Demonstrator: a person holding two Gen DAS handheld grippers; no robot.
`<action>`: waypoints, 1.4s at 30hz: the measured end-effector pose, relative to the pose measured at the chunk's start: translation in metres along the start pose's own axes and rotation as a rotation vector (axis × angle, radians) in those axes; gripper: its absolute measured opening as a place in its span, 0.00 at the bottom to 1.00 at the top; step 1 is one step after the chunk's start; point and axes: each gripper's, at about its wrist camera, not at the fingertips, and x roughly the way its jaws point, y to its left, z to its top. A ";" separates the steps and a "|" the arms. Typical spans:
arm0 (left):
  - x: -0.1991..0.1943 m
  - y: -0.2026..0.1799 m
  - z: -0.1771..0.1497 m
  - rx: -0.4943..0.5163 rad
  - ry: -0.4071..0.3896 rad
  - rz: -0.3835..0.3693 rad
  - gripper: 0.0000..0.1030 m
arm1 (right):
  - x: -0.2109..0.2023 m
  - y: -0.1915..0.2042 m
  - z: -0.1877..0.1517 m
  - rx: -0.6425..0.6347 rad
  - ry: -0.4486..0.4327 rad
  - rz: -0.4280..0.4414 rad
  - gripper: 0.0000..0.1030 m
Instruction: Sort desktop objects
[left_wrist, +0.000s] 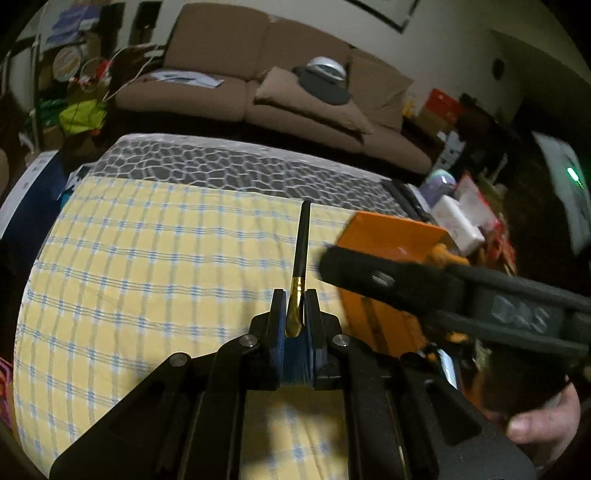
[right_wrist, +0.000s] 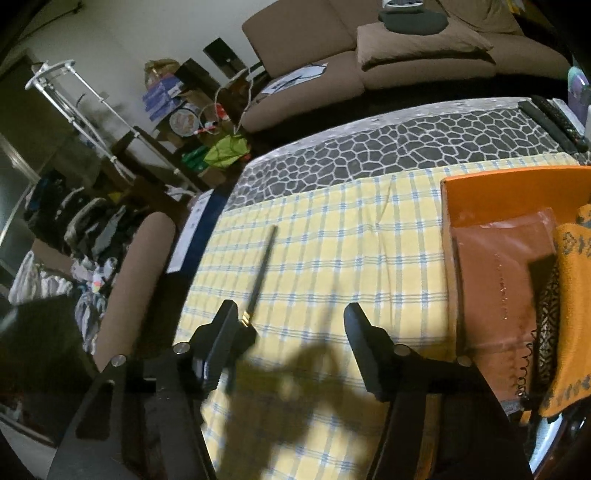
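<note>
The left gripper (left_wrist: 295, 301) is clamped on the gold end of a black pen (left_wrist: 301, 247), which points forward above a yellow checked cloth (left_wrist: 147, 258). The right gripper (right_wrist: 290, 317) has its jaws spread wide apart with nothing between them, over the same cloth; in the left wrist view it reaches in from the right, blurred, in front of an orange box (left_wrist: 391, 236). In the right wrist view the pen (right_wrist: 262, 269) sits just beside the right gripper's left finger. The orange box (right_wrist: 517, 181) holds a brown packet (right_wrist: 502, 280) and an orange patterned cloth (right_wrist: 576, 295). A brown sofa (left_wrist: 240, 62) stands beyond the table.
</note>
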 end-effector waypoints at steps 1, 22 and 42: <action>-0.001 -0.005 -0.001 0.006 0.000 -0.008 0.09 | 0.000 0.000 0.000 0.005 0.003 0.010 0.53; 0.040 -0.096 -0.016 -0.023 0.069 -0.231 0.07 | -0.059 -0.072 -0.004 0.006 -0.031 -0.073 0.12; 0.059 -0.114 -0.024 0.005 0.056 -0.133 0.39 | -0.079 -0.131 -0.005 0.154 -0.075 -0.095 0.48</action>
